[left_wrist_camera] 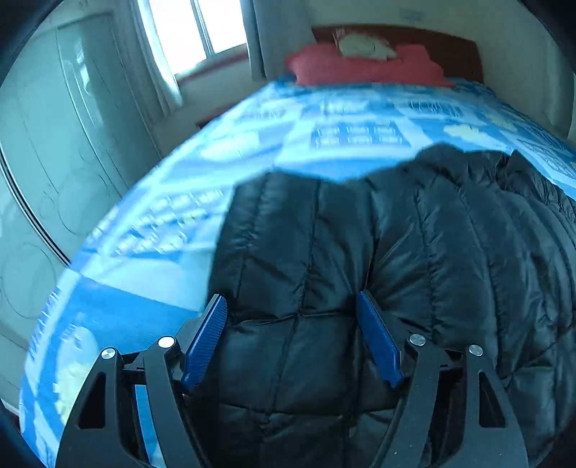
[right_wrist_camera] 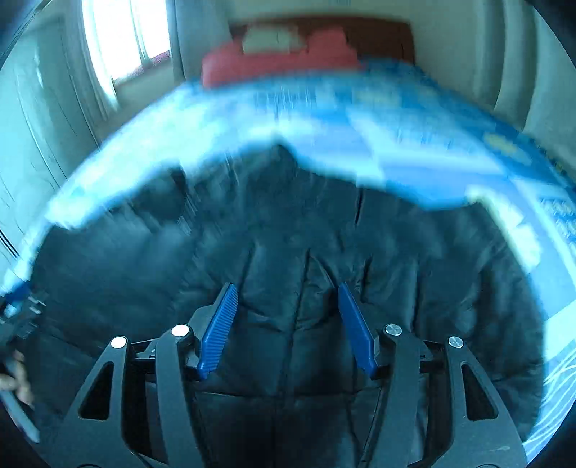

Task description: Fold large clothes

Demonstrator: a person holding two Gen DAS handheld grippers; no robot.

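A black quilted puffer jacket (left_wrist_camera: 396, 252) lies spread on the blue and white patterned bedspread (left_wrist_camera: 252, 144). My left gripper (left_wrist_camera: 291, 298) is open and empty, just above the jacket's left part, near its left edge. The right wrist view is motion-blurred. There the jacket (right_wrist_camera: 288, 234) fills the lower view, and my right gripper (right_wrist_camera: 288, 288) is open and empty above its middle seam. The other gripper and a hand show at the left edge of the right wrist view (right_wrist_camera: 18, 324).
A red pillow (left_wrist_camera: 363, 66) with a pale object on it lies at the wooden headboard (left_wrist_camera: 450, 46). A pale wardrobe (left_wrist_camera: 64, 144) stands left of the bed. A curtained window (left_wrist_camera: 190, 32) is at the back left.
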